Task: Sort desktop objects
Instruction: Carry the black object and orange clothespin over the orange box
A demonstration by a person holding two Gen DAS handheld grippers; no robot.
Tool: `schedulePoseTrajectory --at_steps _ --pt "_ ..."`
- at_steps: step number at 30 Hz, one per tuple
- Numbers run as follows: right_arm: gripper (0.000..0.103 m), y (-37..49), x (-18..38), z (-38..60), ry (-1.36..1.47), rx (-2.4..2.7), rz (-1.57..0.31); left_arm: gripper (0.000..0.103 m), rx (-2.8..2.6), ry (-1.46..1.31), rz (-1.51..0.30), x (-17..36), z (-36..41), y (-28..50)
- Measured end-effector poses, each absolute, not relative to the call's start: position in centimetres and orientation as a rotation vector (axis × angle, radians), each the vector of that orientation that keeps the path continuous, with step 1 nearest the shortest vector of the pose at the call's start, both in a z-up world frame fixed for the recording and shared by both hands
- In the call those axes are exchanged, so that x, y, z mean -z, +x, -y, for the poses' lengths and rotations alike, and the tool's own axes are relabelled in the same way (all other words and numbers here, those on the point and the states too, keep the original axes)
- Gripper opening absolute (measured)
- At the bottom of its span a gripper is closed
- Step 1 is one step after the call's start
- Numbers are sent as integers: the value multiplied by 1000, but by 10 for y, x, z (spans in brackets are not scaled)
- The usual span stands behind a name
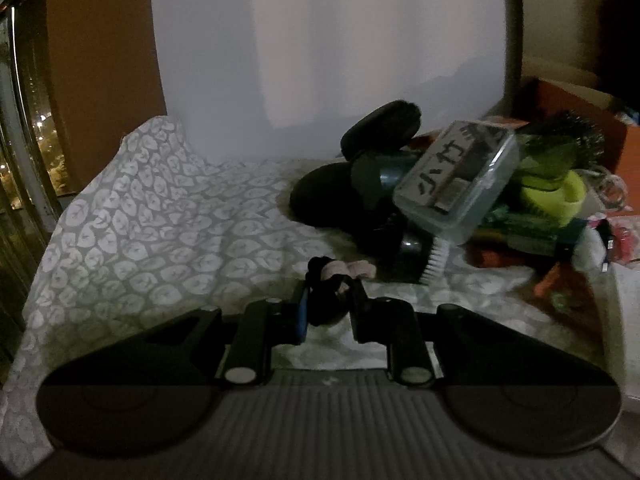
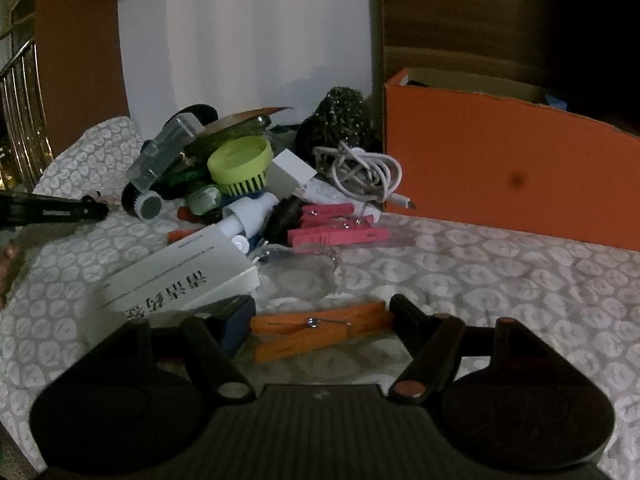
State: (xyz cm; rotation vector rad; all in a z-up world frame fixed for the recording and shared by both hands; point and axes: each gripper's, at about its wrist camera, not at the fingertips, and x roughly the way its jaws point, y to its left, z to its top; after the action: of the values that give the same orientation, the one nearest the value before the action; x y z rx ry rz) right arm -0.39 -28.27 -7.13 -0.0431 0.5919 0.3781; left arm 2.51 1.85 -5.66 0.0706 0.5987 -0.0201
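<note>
A black hair tie with pale pink pieces point(image 1: 340, 269) sits between the fingers of my left gripper point(image 1: 330, 295), which is shut on it just above the patterned cloth point(image 1: 160, 232). In the right wrist view the left gripper point(image 2: 86, 208) reaches in from the left edge. An orange clothespin point(image 2: 320, 327) lies crosswise between the fingers of my right gripper point(image 2: 322, 307). Its two ends meet the pads, so the gripper is shut on it lengthwise, low over the cloth.
A cluttered pile lies ahead: a clear plastic case point(image 1: 456, 176), black cases point(image 1: 380, 128), a green-lidded brush point(image 2: 240, 168), a white cable point(image 2: 360, 172), pink clothespins point(image 2: 336, 232) and a white box point(image 2: 180, 276). An orange box point(image 2: 500, 168) stands at the right.
</note>
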Motion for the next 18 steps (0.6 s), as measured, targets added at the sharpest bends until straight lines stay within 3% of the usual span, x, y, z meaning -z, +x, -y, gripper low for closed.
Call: schedulePoseTrajectory --at_steps 18 --pt "73 -29 40 289 -29 -372 -501 21 265 117 -528 33 46 -11"
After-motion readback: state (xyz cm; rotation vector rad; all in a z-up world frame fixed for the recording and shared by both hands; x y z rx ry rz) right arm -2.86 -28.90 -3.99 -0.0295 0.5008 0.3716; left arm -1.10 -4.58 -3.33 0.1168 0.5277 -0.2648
